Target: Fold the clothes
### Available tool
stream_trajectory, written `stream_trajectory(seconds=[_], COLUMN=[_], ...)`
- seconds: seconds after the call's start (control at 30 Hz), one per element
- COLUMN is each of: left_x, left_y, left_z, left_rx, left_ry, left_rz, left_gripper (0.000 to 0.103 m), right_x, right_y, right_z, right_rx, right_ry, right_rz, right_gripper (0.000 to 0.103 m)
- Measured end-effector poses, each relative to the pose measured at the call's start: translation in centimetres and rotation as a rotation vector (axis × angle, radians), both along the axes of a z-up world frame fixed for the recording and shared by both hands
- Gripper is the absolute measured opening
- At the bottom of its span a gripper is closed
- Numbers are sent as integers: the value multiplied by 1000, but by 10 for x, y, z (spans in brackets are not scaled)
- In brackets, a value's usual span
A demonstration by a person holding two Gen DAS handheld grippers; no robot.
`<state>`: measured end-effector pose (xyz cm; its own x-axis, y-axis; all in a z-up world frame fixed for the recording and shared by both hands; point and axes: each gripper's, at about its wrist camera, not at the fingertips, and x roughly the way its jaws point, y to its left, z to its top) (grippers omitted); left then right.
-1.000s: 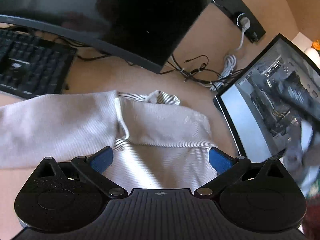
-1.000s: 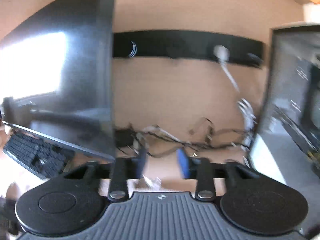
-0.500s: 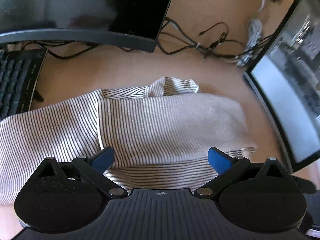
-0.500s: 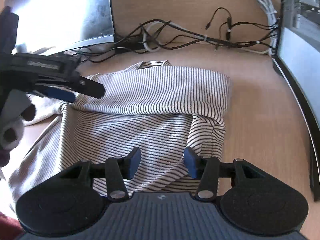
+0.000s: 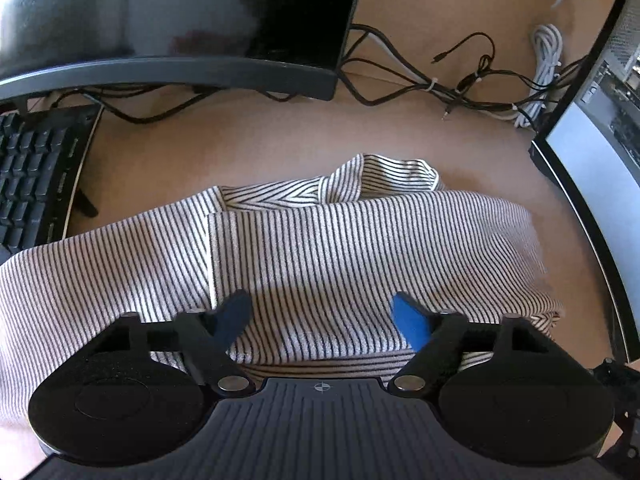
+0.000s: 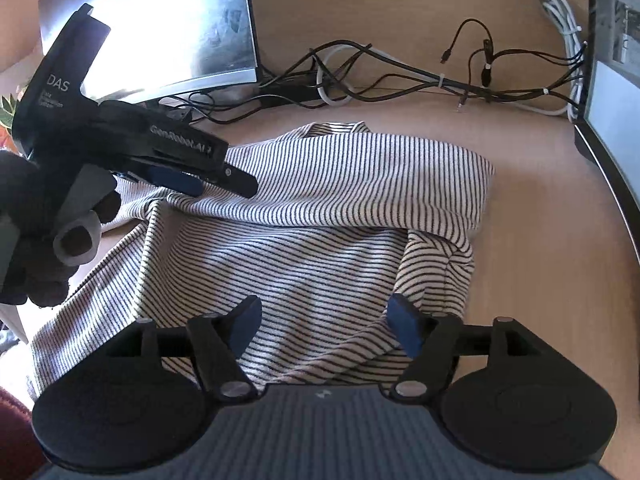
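Note:
A black-and-white striped shirt (image 5: pixel 328 248) lies on the wooden desk, with its top part folded over into a band; it also shows in the right wrist view (image 6: pixel 320 216). My left gripper (image 5: pixel 322 316) is open just above the shirt's folded band, holding nothing. It shows from the side in the right wrist view (image 6: pixel 208 182), over the shirt's left part. My right gripper (image 6: pixel 324 324) is open above the shirt's near edge, empty.
A curved monitor (image 5: pixel 168 20) and a keyboard (image 5: pixel 36 168) stand at the back left. A tangle of cables (image 5: pixel 460 84) runs along the back. A computer case (image 5: pixel 600 152) stands at the right. Bare desk (image 6: pixel 540 260) lies right of the shirt.
Both grippers have come down toward the shirt. The right view swung from the wall down onto the desk, and the right jaws opened wider. The left jaws have narrowed a little.

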<state>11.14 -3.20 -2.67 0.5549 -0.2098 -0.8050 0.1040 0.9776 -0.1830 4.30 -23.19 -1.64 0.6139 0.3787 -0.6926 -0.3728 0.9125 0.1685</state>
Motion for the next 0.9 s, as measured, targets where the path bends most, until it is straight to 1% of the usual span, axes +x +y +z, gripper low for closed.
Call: stream_trajectory(seconds=[0.03,0.07,0.1,0.13,0.17,0.2,0.23,0.33,0.47,0.57,0.63,0.77,0.83,0.9], left_x=[-1,-1,-2,-3,-3,-3,-3,-3,-8,-5,1,15,16,16], left_y=[0,-1,-1,-1,0,1,2,3,-3,-4,-1,13,22,28], left_z=[0,0,-1,0,0,0,0,5,26,35,30,2,-3,1], left_rx=[9,20,32,43,49,54,53,62,123,148,162,167,118,81], left_ry=[-5,-11,-17,-23,-29,-34,-40,-76,-206,-257,-241,-148,-125,-118], left_rz=[-2,-2,-4,-6,-8,-7,-9,-15,-57,-73,-66,-27,-7,14], left_gripper=[64,60,54,42,34,20,12,8,7,7,7,7,8,9], right_x=[0,0,0,1,0,0,0,0,0,0,0,-1,-1,-2], right_y=[0,0,1,1,2,2,3,4,5,6,8,11,10,10], right_z=[0,0,-1,-1,-1,-1,-2,-1,-2,-2,-2,-3,-4,-4], right_rx=[1,2,1,1,-1,-2,-3,-9,-10,-10,-10,-17,-18,-17], right_ry=[0,0,0,-1,-2,-2,-3,-5,-5,-6,-8,-12,-13,-14], right_rz=[2,4,7,10,13,16,18,21,20,21,20,16,14,12], right_gripper=[73,75,76,78,79,80,81,83,84,86,88,90,90,90])
